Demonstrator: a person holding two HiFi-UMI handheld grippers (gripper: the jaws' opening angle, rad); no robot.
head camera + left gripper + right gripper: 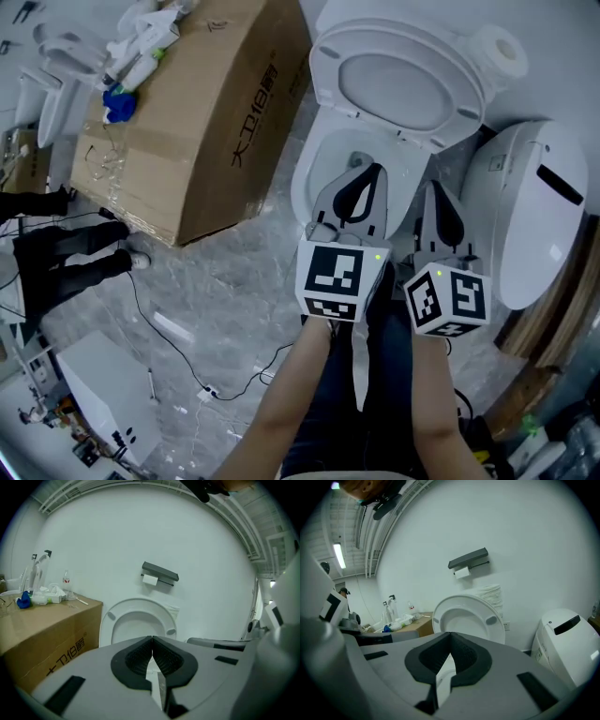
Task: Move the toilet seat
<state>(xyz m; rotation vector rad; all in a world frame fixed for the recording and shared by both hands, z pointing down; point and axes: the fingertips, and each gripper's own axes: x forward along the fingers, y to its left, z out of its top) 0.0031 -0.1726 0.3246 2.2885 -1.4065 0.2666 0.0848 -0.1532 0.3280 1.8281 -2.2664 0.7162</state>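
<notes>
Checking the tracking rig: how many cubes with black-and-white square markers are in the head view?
2. One marker cube sits on the left gripper, before the open white toilet bowl; the other cube sits on the right gripper, just to its right. None seems hidden.

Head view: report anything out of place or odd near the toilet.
Toilet seat stands raised, undamaged. A cardboard box sits askew beside the toilet, bottles heaped on top; a cable trails across the floor.

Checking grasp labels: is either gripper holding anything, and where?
Nothing: the left gripper and right gripper are shut and empty, clear of the white toilet seat.
</notes>
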